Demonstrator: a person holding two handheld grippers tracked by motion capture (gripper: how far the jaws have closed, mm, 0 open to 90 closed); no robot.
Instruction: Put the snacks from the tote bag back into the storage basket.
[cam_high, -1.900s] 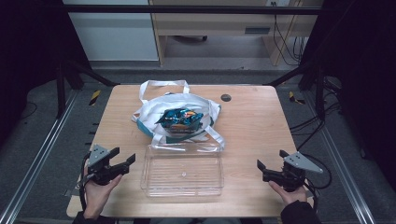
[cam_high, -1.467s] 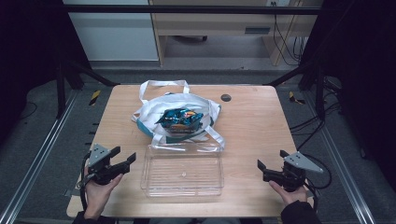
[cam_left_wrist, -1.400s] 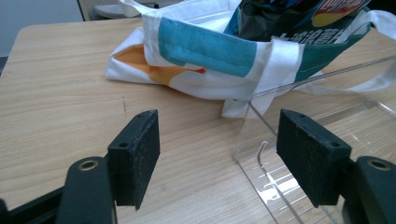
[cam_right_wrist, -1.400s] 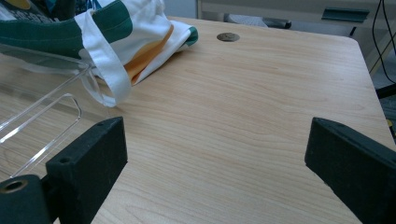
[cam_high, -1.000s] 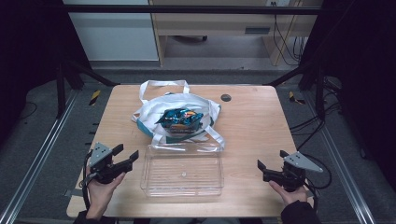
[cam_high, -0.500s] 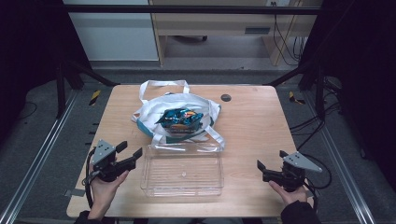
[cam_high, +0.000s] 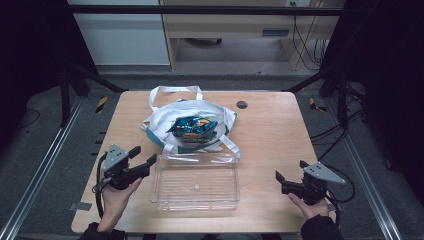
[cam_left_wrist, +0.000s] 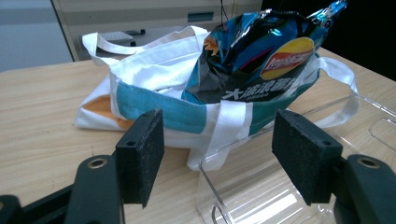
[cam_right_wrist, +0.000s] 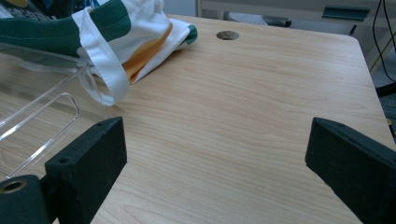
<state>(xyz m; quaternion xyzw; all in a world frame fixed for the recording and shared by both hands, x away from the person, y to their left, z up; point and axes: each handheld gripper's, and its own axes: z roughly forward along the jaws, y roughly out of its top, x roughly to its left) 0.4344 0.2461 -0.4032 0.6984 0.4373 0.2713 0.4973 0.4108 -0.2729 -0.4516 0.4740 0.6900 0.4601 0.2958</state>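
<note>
**Wooden table, bag and clear tray between two spread grippers**

Pale wooden table (cam_high: 270, 130) on a grey floor, dark framing to both sides, cabinets beyond the far edge. Small round dark disc (cam_high: 242, 104) set in the top near the far edge, right of centre.

Near the middle, toward the far side: white cloth tote bag (cam_high: 160, 120) with teal bands and an orange patch, handles flopped outward. Glossy blue crisp packet (cam_high: 192, 126) stood in its mouth, yellow logo and white lettering legible from the left gripper view (cam_left_wrist: 261, 51).

Just in front of the bag, at the near side: empty clear plastic tray (cam_high: 195, 200), its far rim touching or lying under one of the bag's white straps.

Left gripper (cam_high: 142, 159) held in a hand (cam_high: 116, 197) at the near left, just beside the tray's left wall, jaws spread wide and gripping nothing; seen along them, the tray's corner and the bag beyond.

Right gripper (cam_high: 290, 176) held in a hand (cam_high: 306, 205) at the near right, well apart from the tray, jaws likewise wide and empty over bare wood.
</note>
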